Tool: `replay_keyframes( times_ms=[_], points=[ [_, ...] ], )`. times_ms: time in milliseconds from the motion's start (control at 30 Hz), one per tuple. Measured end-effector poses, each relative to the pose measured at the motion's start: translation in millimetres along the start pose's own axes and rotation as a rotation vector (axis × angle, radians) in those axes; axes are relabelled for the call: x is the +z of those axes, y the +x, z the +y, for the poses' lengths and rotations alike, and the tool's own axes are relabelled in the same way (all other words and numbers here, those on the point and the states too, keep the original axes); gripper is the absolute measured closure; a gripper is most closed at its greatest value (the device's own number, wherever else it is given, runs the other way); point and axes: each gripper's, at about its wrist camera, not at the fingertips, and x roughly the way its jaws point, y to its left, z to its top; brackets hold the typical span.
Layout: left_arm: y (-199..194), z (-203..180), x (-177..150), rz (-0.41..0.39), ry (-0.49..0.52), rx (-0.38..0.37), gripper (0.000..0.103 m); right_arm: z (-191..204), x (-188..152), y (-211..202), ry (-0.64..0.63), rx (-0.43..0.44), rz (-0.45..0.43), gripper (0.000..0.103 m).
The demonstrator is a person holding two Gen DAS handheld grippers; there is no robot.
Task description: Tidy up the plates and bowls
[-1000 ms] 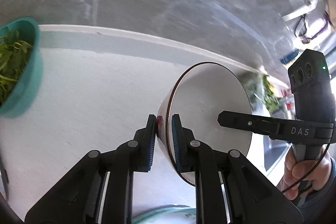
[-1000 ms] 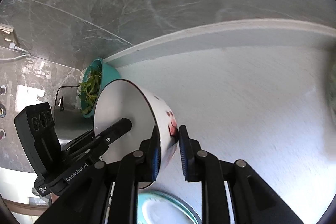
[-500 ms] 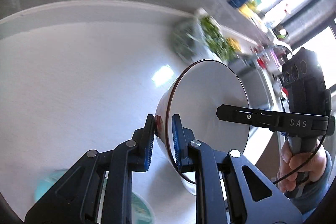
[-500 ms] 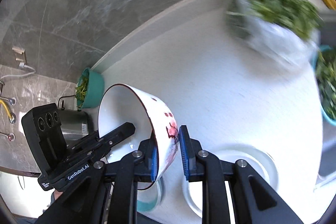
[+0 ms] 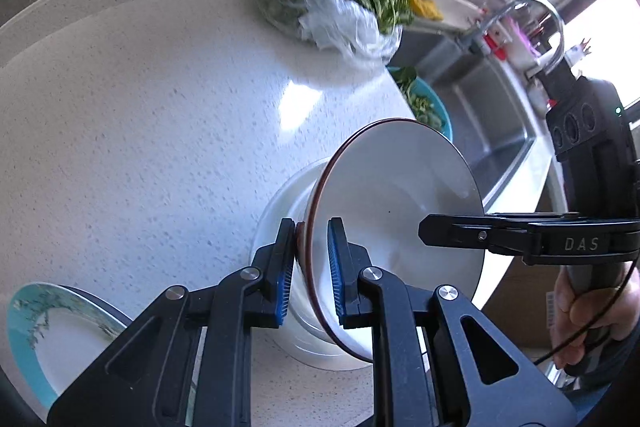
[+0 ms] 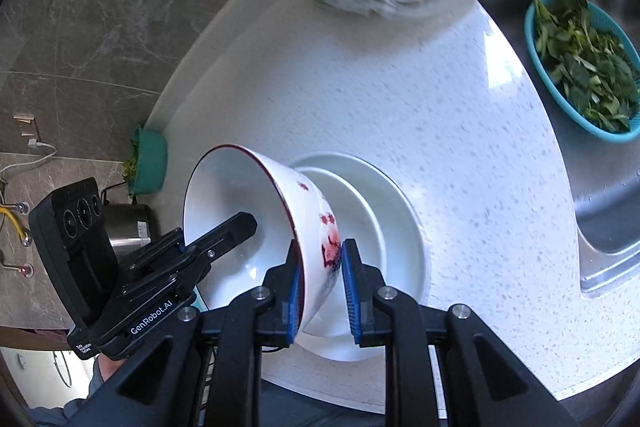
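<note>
The white porcelain bowl with a dark red rim and red flower print (image 6: 256, 227) hangs tilted over the white round plate (image 6: 404, 235), which lies on the speckled white worktop (image 6: 460, 131) close to its front edge; whether the bowl's foot touches the plate cannot be told. Both grippers hold the bowl by opposite sides of its rim. The left gripper (image 5: 310, 267) pinches the rim between its blue-padded fingers (image 5: 335, 269), one inside the bowl and one outside. The right gripper (image 6: 322, 281) pinches the other side in the same manner, its outer finger against the flower print.

A second plate with a teal border (image 5: 44, 331) lies near the front edge, to the left of the white plate. Toward the back edge sits a clear plastic bag of green leaves (image 5: 340, 3). A teal basket of greens (image 6: 580, 67) stands at the right edge by the steel sink (image 6: 608, 219), and another teal container of greens (image 6: 150, 163) stands at the far left end against the grey marbled wall (image 6: 100, 35).
</note>
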Motion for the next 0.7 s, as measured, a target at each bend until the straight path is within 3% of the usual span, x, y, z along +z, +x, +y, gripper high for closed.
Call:
replay_keyframes(
  times_ms=[167,500,700],
  points=[
    [15.0,-0.7,-9.6,0.025,0.022,0.044,0.089,-10.6,-9.9,2.5,-0.023,-0.027,0.014,0.082],
    [17.0,-13.3,-11.2,0.000,0.125,0.140,0.089,-1.0,-12.5,0.5,-0.115,-0.095,-0.005,0.083],
    [13.9,-7.6,-10.6,0.009,0.122,0.123,0.089,8.0,-13.2,2.3,-0.143,-0.137,-0.012,0.083]
  ],
)
